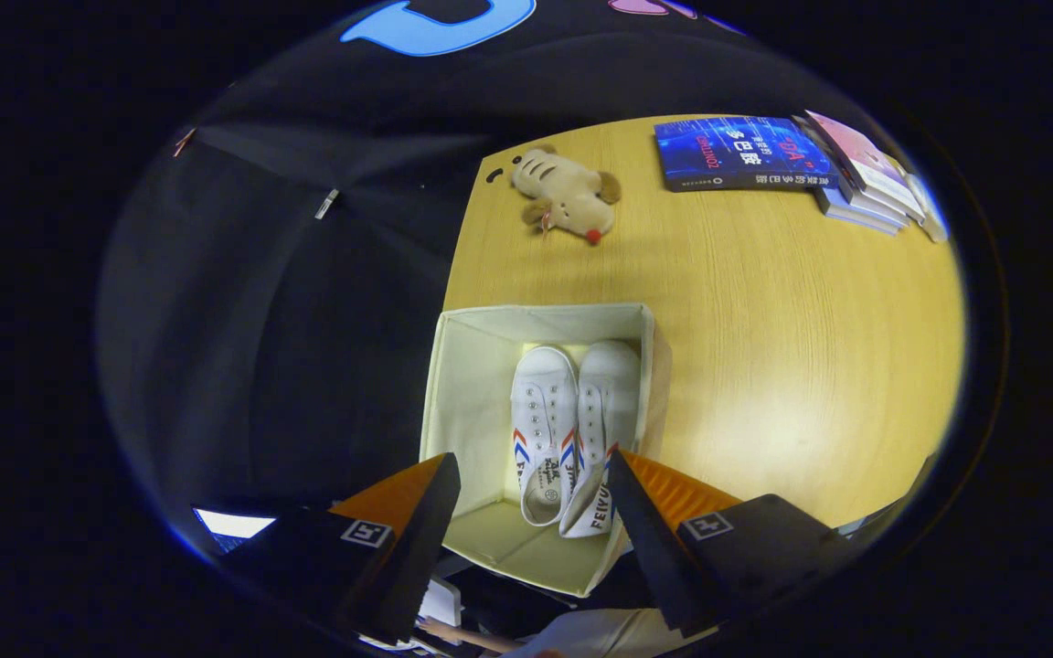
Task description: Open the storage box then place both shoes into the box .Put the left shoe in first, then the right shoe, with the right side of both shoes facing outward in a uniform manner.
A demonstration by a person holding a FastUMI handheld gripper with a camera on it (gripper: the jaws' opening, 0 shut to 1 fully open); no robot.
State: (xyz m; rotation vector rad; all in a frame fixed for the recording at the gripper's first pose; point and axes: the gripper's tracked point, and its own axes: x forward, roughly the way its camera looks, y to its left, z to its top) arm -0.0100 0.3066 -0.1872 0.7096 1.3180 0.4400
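The gripper [526, 512] hangs with fingers spread, empty, above the open storage box [472, 384] holding both shoes [572, 420], apparently side by side.

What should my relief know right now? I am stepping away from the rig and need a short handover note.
Gripper: open, holding nothing, fingers spread above the near end of the box.
Box: open, at the near corner of the table.
Shoes: left-hand shoe and right-hand shoe both lie inside, side by side, toes pointing away.
Done: box opened, both shoes in.
Left: check that they face as asked; I cannot tell from here.
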